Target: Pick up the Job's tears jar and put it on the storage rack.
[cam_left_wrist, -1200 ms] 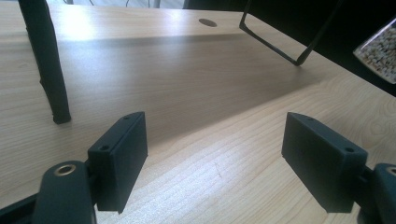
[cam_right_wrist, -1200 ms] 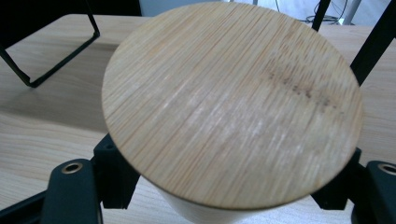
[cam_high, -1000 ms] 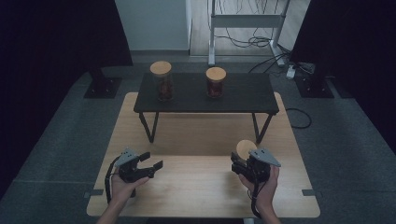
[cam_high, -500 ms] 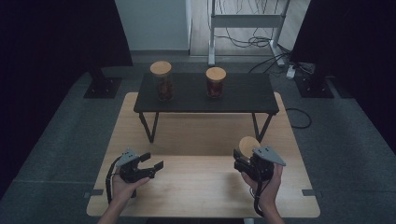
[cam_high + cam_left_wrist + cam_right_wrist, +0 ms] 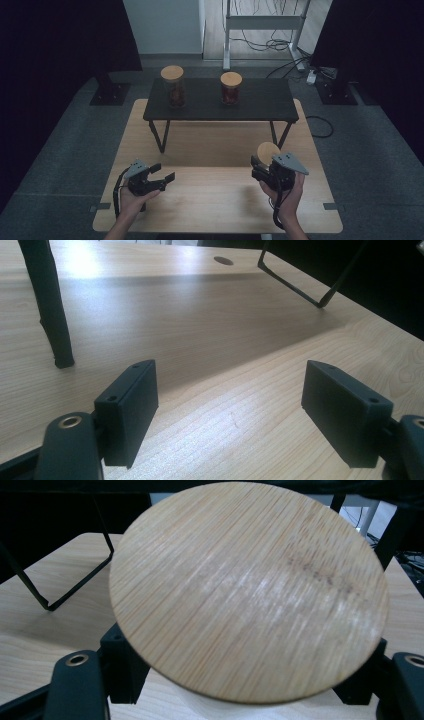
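My right gripper (image 5: pixel 261 169) is shut on a round bamboo lid (image 5: pixel 268 150) over the right part of the wooden table (image 5: pixel 210 200). In the right gripper view the lid (image 5: pixel 250 590) tilts toward the camera, and the jaws clamp the pale rim under it. My left gripper (image 5: pixel 161 178) stands open at the table's left with nothing between its fingers (image 5: pixel 131 405). Two jars with bamboo lids stand on the low black table (image 5: pixel 260 102) at the back: the left jar (image 5: pixel 173 89) and the right jar (image 5: pixel 230 89).
The black table's thin metal legs (image 5: pixel 159 134) come down onto the wooden table between me and the jars; one leg (image 5: pixel 50 305) stands close ahead of the left gripper. Grey carpet surrounds the table, with cables and a stand at the back.
The right gripper has drifted slightly to the right and away from me with the lid in it. The left gripper has stayed put.
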`<state>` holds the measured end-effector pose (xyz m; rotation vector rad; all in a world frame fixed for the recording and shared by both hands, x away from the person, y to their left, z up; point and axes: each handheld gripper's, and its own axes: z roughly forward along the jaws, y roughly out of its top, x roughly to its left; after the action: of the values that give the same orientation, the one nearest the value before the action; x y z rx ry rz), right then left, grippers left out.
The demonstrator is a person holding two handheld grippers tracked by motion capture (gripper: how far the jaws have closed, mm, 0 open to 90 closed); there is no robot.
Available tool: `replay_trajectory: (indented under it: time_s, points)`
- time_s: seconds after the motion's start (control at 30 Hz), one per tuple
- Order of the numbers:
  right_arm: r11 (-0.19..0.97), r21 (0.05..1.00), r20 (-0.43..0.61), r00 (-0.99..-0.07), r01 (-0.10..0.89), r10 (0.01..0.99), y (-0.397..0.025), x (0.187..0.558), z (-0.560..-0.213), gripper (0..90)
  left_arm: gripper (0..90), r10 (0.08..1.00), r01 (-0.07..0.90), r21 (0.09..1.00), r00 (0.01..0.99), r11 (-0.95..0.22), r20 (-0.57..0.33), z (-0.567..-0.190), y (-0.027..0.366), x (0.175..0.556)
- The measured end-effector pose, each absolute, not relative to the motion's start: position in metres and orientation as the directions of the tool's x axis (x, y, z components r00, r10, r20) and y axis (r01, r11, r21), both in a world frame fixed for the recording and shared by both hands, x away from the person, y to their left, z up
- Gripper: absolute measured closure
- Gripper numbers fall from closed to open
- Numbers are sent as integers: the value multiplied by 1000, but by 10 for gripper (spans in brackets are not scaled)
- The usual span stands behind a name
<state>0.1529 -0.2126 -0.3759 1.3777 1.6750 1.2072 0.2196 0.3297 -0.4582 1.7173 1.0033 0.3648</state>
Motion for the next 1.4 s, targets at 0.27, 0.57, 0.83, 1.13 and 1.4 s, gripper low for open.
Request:
replay_trajectory:
  time_s: [0.27,0.57,0.83,1.13,1.4]
  points:
    - [21,933,67,-231,358,971,-213,157,-366,252,229,768,441,894,599,-80,-227,-458,330,219]
    - [25,940,56,-228,341,972,-212,159,-357,252,229,768,438,896,600,-77,-227,-457,331,219]
    - [22,941,57,-223,337,973,-210,165,-352,252,229,769,435,898,597,-70,-229,-457,332,219]
    - [17,944,56,-212,328,976,-209,171,-346,252,228,768,435,898,598,-73,-228,-457,333,219]
    - [17,948,50,-203,316,978,-208,177,-340,252,228,770,433,899,595,-67,-229,-456,335,220]
